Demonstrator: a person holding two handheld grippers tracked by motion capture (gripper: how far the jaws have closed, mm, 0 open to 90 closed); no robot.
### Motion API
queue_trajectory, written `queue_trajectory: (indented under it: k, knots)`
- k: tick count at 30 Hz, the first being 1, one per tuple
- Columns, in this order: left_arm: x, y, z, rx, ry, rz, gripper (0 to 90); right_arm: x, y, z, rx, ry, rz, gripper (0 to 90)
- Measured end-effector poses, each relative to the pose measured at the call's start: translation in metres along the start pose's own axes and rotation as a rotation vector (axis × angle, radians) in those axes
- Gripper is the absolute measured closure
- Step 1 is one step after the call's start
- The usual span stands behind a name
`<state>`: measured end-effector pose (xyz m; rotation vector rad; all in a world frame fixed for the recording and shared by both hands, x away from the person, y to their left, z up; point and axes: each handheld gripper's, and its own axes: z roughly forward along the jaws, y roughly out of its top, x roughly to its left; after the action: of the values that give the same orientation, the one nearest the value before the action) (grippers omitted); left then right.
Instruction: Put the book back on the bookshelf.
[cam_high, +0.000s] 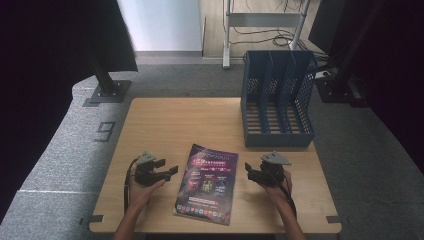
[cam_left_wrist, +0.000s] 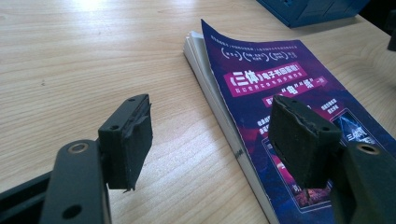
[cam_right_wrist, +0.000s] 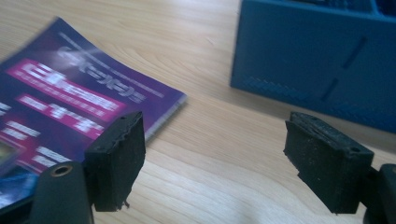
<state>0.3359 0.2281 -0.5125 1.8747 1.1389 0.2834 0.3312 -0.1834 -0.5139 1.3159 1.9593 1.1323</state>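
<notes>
Between the left tool (cam_high: 167, 171) and the right tool (cam_high: 248, 170), a purple magazine (cam_high: 207, 183) is seen lying flat on the table (cam_high: 165, 120). Both tools are held wide open, empty. The blue file rack (cam_high: 277, 100) beyond stands unfilled; nothing appears done yet.

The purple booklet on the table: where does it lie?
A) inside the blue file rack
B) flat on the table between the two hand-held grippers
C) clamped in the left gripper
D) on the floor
B: the high view shows the booklet flat on the table, with the left gripper and the right gripper on either side, both open and holding nothing; the file rack stands apart behind.
</notes>
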Motion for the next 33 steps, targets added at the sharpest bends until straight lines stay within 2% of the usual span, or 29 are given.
queue_trajectory:
  k: [5, 9, 11, 16, 20, 25, 27, 30, 33]
  knots:
    - [-0.002, -0.001, 0.001, 0.001, 0.01, 0.001, 30.8, 0.008, 0.008, 0.003, -0.041, 0.028, -0.018, 21.2]
    - [-0.001, -0.002, 0.002, 0.0, 0.007, -0.005, 30.8, 0.015, 0.014, 0.007, -0.044, 0.047, -0.017, 21.0]
    - [0.0, -0.001, 0.005, 0.005, 0.009, -0.007, 30.8, 0.023, 0.02, 0.011, -0.046, 0.068, -0.004, 20.9]
    - [-0.004, 0.002, 0.002, -0.009, 0.001, 0.005, 30.6, 0.037, 0.025, 0.016, -0.044, 0.082, -0.022, 21.1]
    - [-0.005, 0.002, 0.002, -0.012, 0.007, 0.006, 30.3, 0.043, 0.023, 0.021, -0.036, 0.099, -0.026, 21.2]
    - [-0.006, 0.001, 0.007, -0.003, 0.014, -0.001, 29.3, 0.049, 0.015, 0.035, -0.012, 0.128, -0.007, 21.5]
    - [-0.009, 0.001, 0.007, -0.004, 0.012, 0.01, 29.2, 0.05, 0.01, 0.04, 0.014, 0.121, -0.02, 21.3]
    - [-0.01, 0.002, 0.005, -0.007, 0.007, 0.016, 29.2, 0.05, 0.005, 0.045, 0.041, 0.119, -0.009, 21.3]
    - [-0.012, 0.002, 0.007, -0.002, 0.004, 0.018, 29.2, 0.051, 0.003, 0.046, 0.042, 0.111, -0.008, 21.7]
